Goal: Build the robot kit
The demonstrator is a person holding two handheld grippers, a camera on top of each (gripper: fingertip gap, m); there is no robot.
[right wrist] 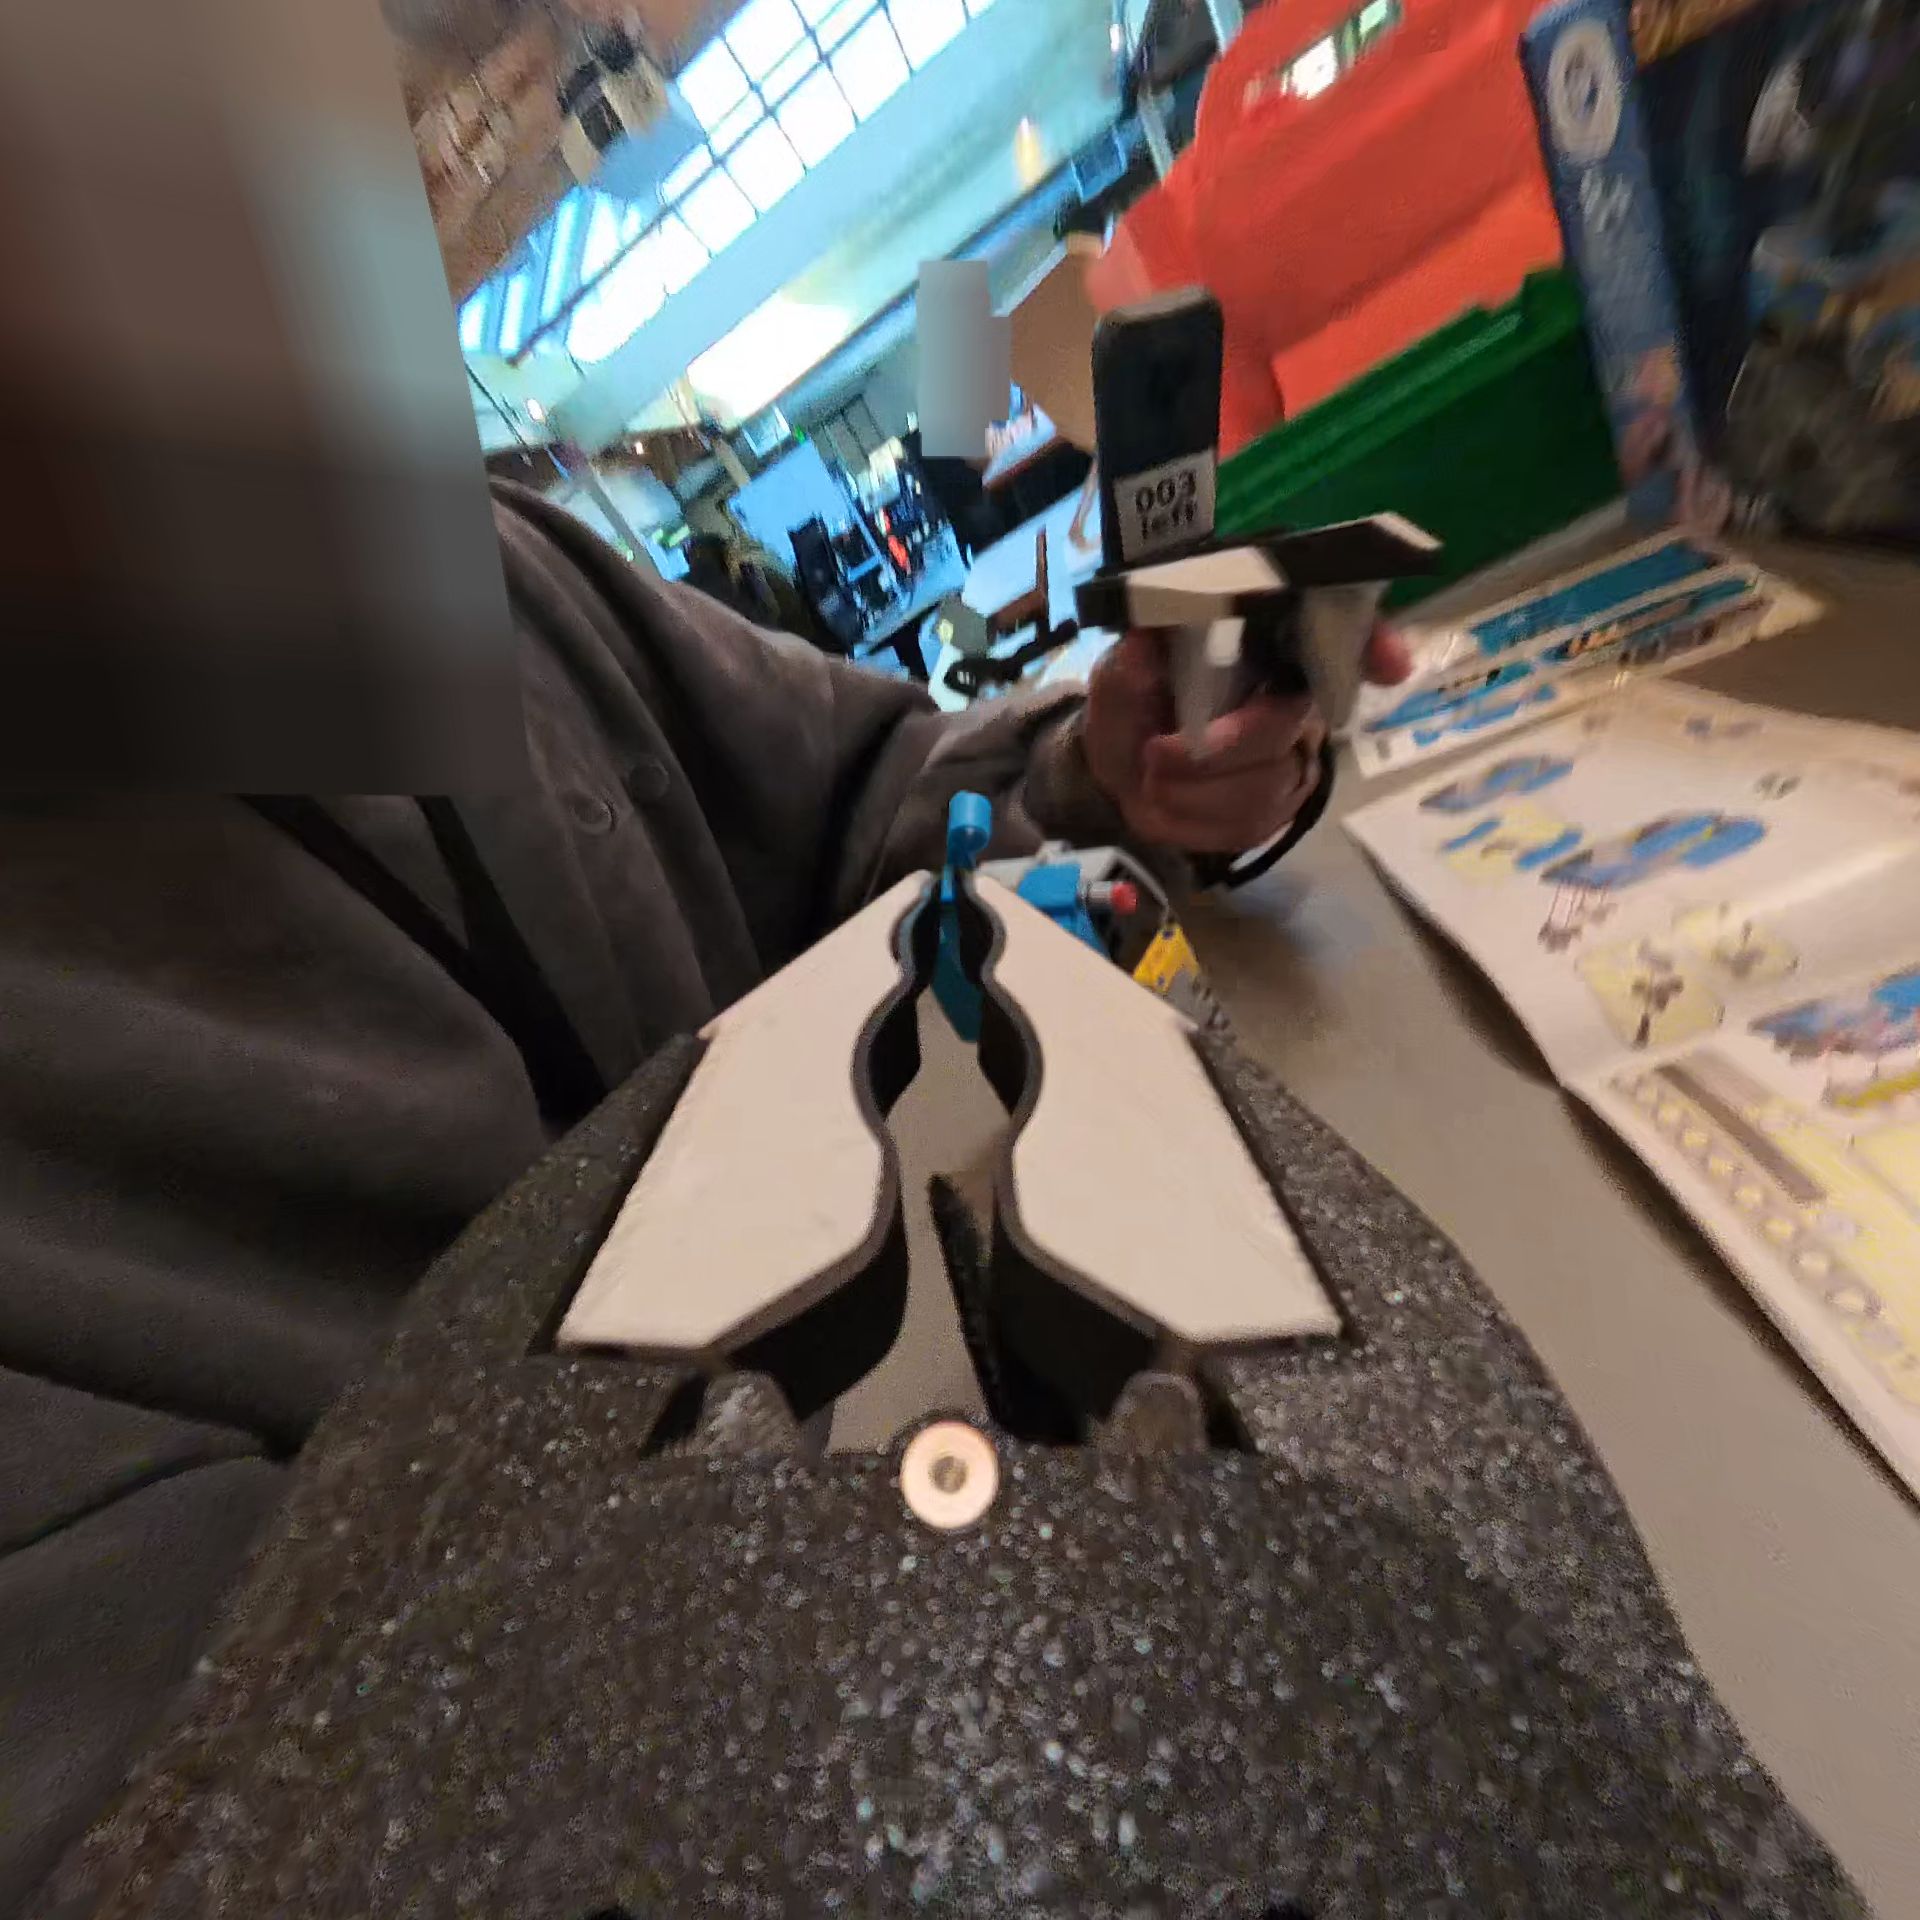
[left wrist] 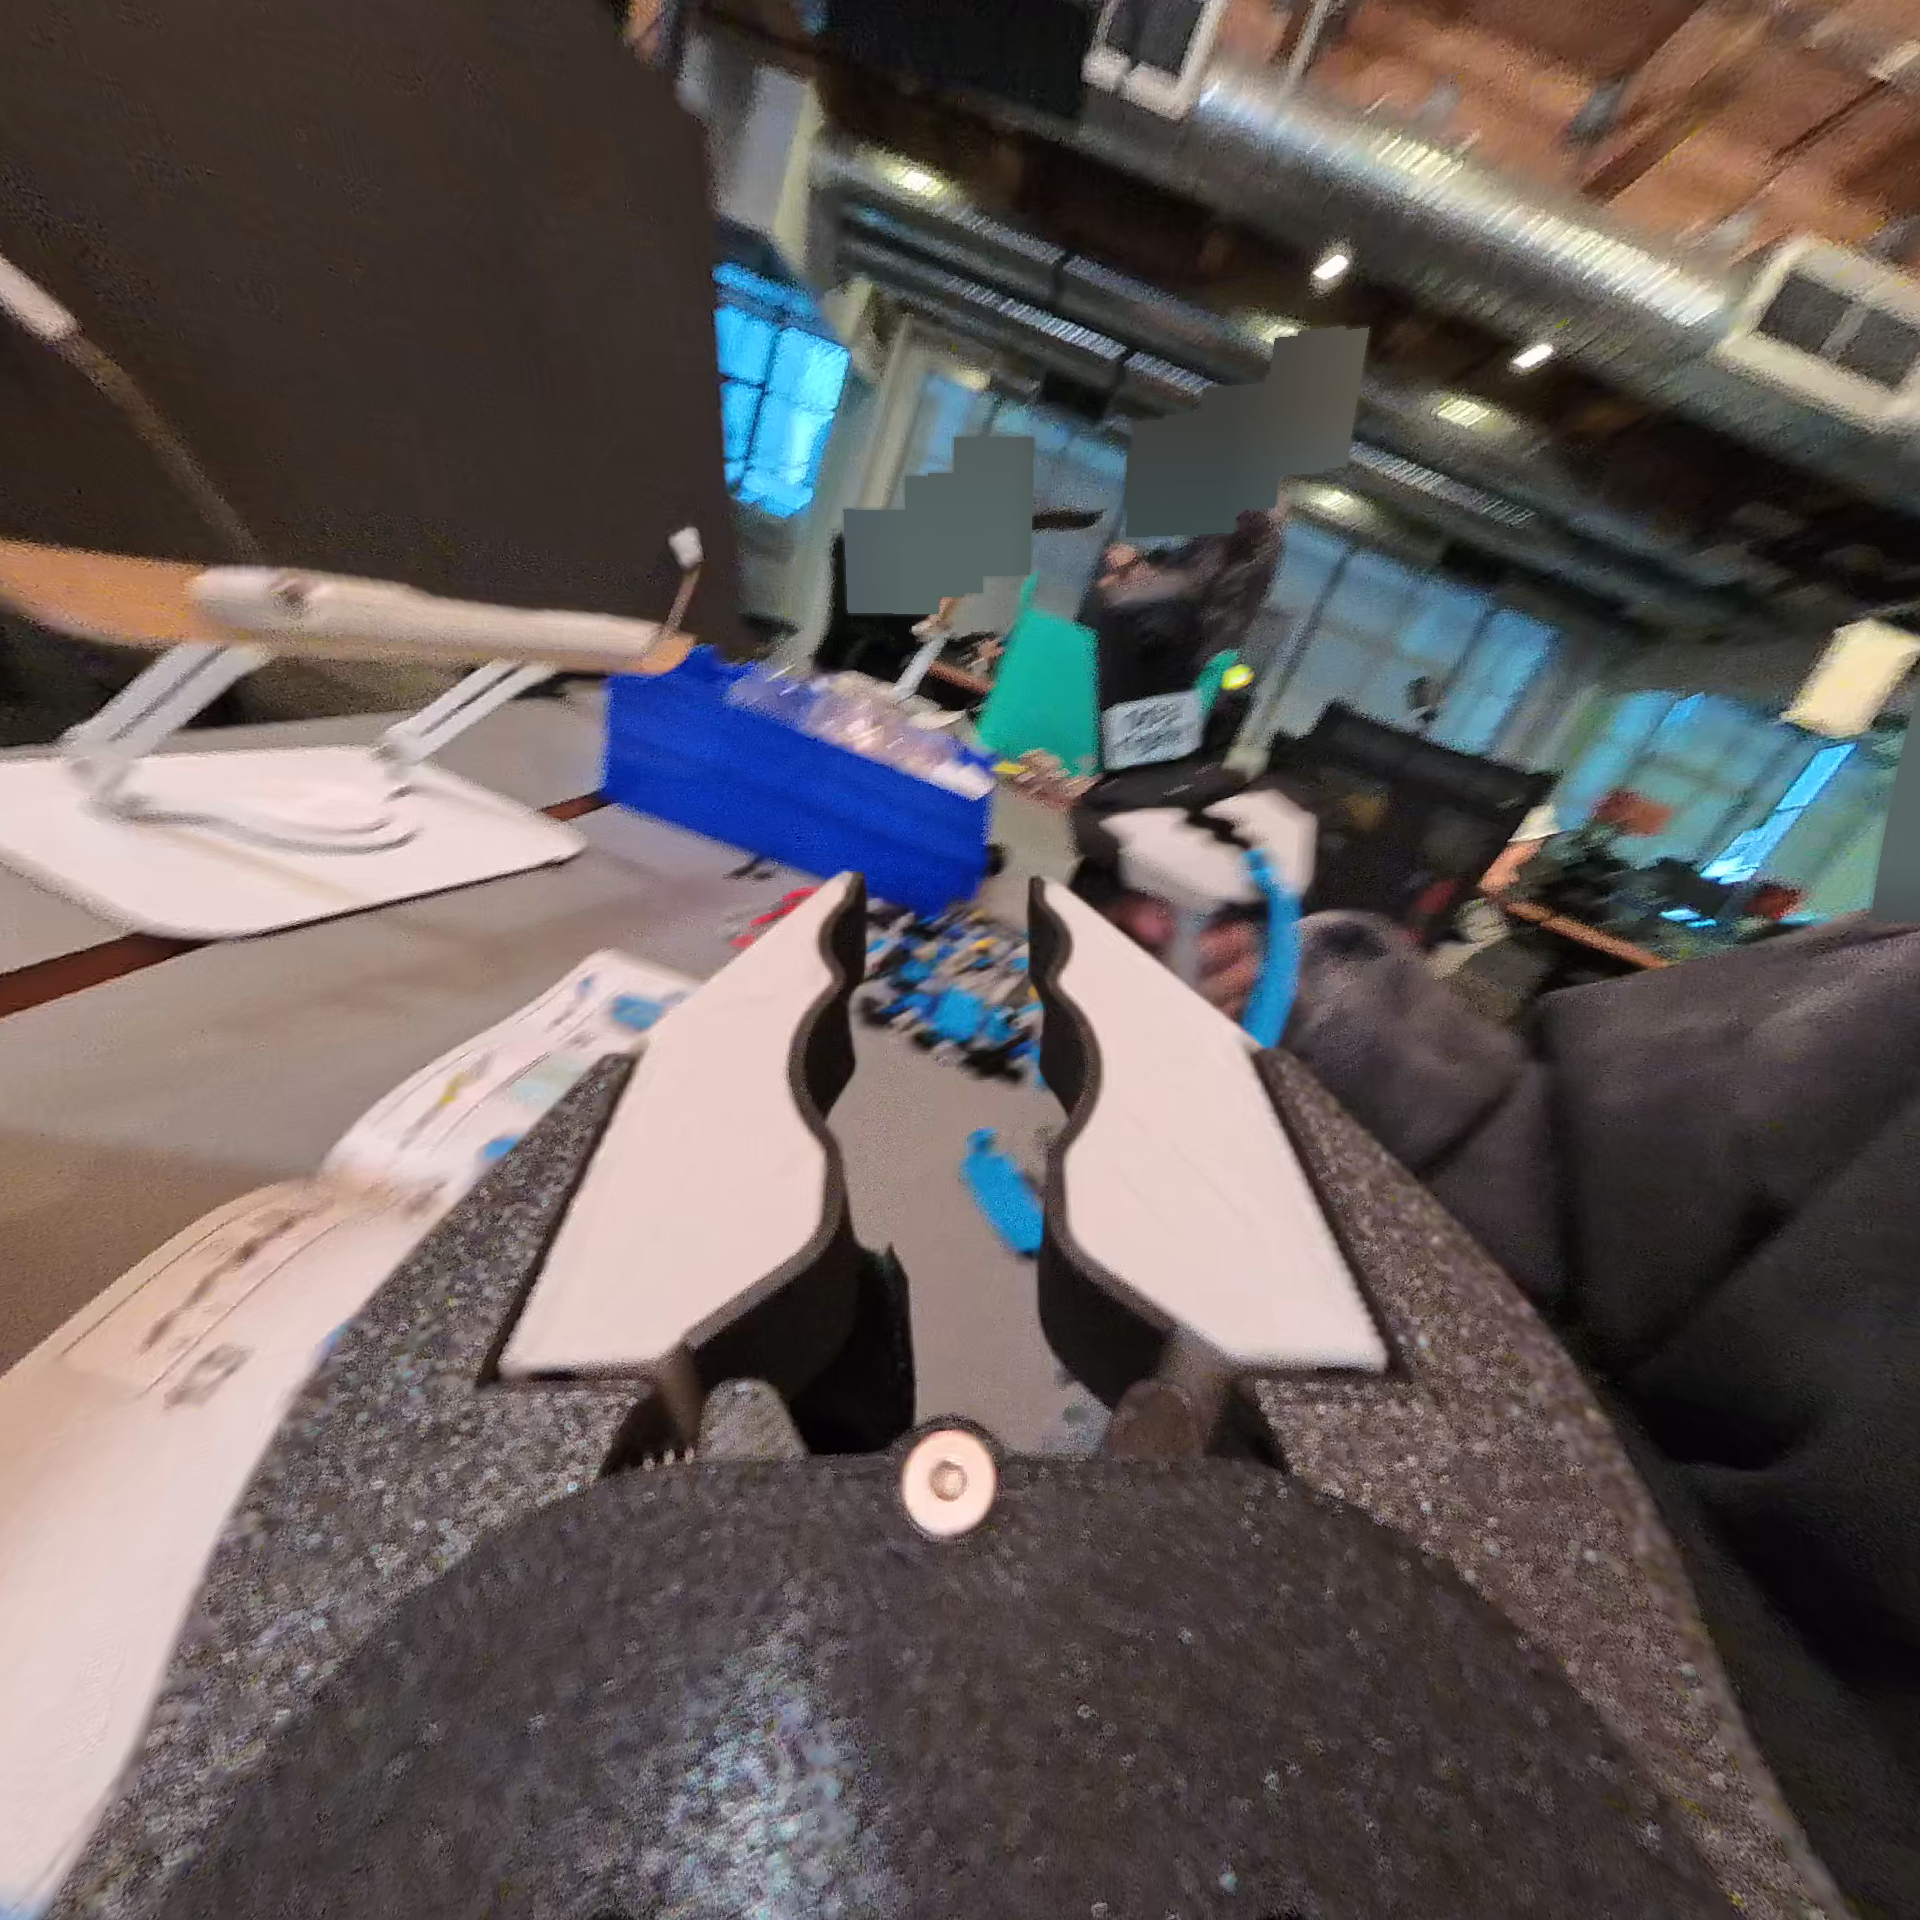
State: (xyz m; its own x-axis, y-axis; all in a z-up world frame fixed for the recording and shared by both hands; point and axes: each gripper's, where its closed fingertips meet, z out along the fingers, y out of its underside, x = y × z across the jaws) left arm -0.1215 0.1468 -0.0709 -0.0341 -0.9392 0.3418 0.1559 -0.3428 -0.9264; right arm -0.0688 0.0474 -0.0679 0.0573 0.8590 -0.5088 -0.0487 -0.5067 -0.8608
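My left gripper (left wrist: 945, 894) is open and empty, held above a grey table (left wrist: 260, 1091). Past its fingertips lies a pile of small blue and black toy building parts (left wrist: 945, 1003), and a loose blue part (left wrist: 1003, 1195) lies below the jaws. My right gripper (right wrist: 951, 894) is shut on a long curved blue part (right wrist: 956, 956) that sticks up past its tips. Just behind it stands a small blue assembly (right wrist: 1081, 894) with red and yellow bits. The right gripper (left wrist: 1221, 826) also shows in the left wrist view with the curved blue part (left wrist: 1276, 935) hanging from it.
An open instruction booklet (right wrist: 1662, 883) lies on the table; it also shows in the left wrist view (left wrist: 499, 1081). A blue bin (left wrist: 790, 779) and a white stand (left wrist: 260, 831) are farther back. A green bin (right wrist: 1455, 416) and a printed box (right wrist: 1766, 208) stand behind. A dark sleeve (left wrist: 1662, 1143) is close by. The left gripper's tips are roughly 12 centimetres from the right gripper's.
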